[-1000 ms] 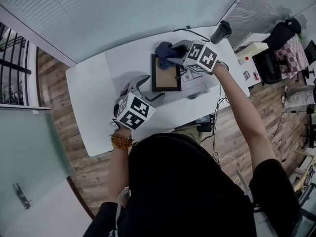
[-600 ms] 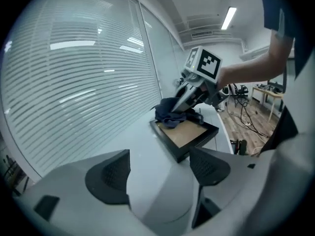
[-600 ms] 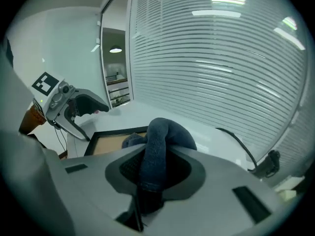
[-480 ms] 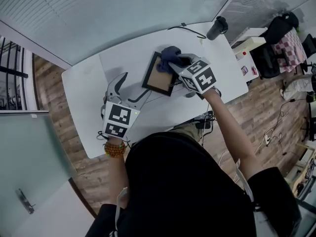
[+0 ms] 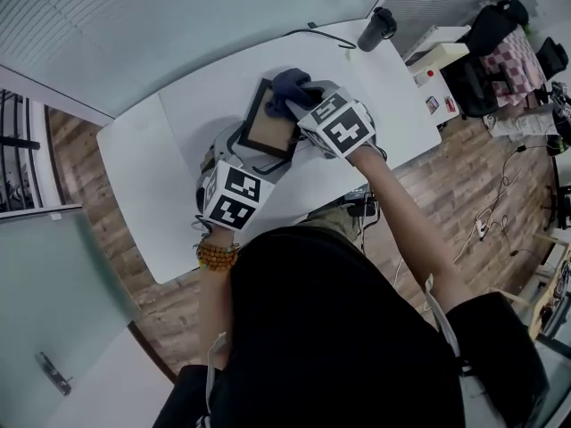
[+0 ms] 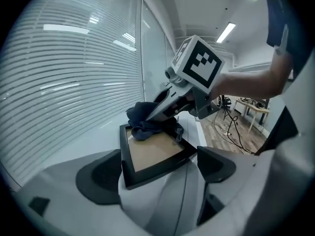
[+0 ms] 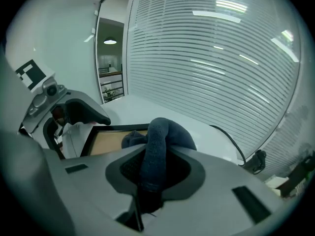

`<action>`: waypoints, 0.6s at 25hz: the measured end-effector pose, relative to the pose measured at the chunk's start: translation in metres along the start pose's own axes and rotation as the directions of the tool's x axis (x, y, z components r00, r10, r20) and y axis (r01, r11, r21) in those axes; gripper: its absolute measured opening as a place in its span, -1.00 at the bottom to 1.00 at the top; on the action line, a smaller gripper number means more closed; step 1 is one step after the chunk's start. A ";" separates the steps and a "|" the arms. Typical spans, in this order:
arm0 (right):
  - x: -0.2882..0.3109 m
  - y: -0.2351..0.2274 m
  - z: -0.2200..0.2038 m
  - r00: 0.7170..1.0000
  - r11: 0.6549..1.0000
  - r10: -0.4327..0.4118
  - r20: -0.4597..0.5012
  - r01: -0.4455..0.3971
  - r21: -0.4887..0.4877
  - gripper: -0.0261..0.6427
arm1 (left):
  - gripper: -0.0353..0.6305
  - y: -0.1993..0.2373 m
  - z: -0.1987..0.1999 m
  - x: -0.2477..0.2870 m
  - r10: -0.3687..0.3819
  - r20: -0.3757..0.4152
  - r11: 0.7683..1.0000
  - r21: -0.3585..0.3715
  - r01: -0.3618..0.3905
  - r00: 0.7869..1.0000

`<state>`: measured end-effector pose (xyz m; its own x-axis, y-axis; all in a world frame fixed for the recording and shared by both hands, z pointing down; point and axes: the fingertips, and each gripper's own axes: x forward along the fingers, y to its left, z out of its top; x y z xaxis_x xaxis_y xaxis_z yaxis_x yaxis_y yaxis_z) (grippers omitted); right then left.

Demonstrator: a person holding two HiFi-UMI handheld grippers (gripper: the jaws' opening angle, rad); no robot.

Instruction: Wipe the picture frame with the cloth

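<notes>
A black picture frame (image 5: pixel 268 130) with a tan panel lies tilted on the white table (image 5: pixel 143 176). My right gripper (image 5: pixel 299 105) is shut on a dark blue cloth (image 5: pixel 287 86), which presses on the frame's far corner. In the right gripper view the cloth (image 7: pixel 157 146) bulges up between the jaws, with the frame (image 7: pixel 113 141) just beyond. My left gripper (image 5: pixel 248 150) reaches the frame's near edge. Its jaws are opening, and the frame's near corner (image 6: pixel 152 154) lies between them with the right pad (image 6: pixel 216 163) standing off it. The cloth (image 6: pixel 147 119) rests on the panel's far end.
A black cylinder (image 5: pixel 375 29) stands at the table's far right corner, with a black cable (image 5: pixel 312 36) running to it. Off the right end stand a pale desk (image 5: pixel 437 61) and a chair. Wooden floor surrounds the table.
The left gripper drew back to the left, then returned to the frame's near corner with wider jaws. The frame has turned askew. The right gripper with the cloth shifted left along the frame's top.
</notes>
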<state>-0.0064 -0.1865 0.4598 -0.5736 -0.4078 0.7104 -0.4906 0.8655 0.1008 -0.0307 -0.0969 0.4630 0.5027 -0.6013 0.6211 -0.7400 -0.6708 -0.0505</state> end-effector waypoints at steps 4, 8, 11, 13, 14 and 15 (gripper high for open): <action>-0.007 0.004 -0.007 0.998 0.998 0.039 -0.048 -0.041 -0.043 -0.76 | 0.56 0.001 -0.002 -0.003 -0.026 -0.017 1.000 0.004 0.026 1.000; -0.018 0.003 -0.020 0.989 0.993 0.105 -0.104 -0.110 -0.044 -0.77 | 0.56 0.013 -0.009 -0.009 0.008 -0.005 0.999 -0.052 -0.008 1.000; -0.026 0.007 -0.029 0.973 0.981 0.170 -0.154 -0.183 -0.070 -0.77 | 0.56 0.040 -0.018 -0.020 0.113 -0.035 0.993 -0.025 -0.114 0.993; -0.028 0.009 -0.029 0.964 0.966 0.220 -0.148 -0.237 -0.108 -0.76 | 0.56 0.049 -0.019 -0.032 0.119 -0.051 0.993 0.018 -0.118 0.992; -0.029 0.010 -0.025 0.963 0.957 0.241 -0.125 -0.257 -0.132 -0.76 | 0.56 0.045 -0.015 -0.039 0.081 -0.032 0.997 0.019 -0.081 0.996; -0.030 0.009 -0.020 0.963 0.951 0.255 -0.092 -0.266 -0.156 -0.75 | 0.56 0.039 -0.007 -0.043 0.036 -0.002 0.999 0.016 -0.036 0.999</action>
<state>0.0197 -0.1609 0.4535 -0.6170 -0.1456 0.7734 -0.2118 0.9772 0.0150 -0.0843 -0.0942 0.4397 0.4745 -0.6241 0.6207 -0.7504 -0.6555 -0.0854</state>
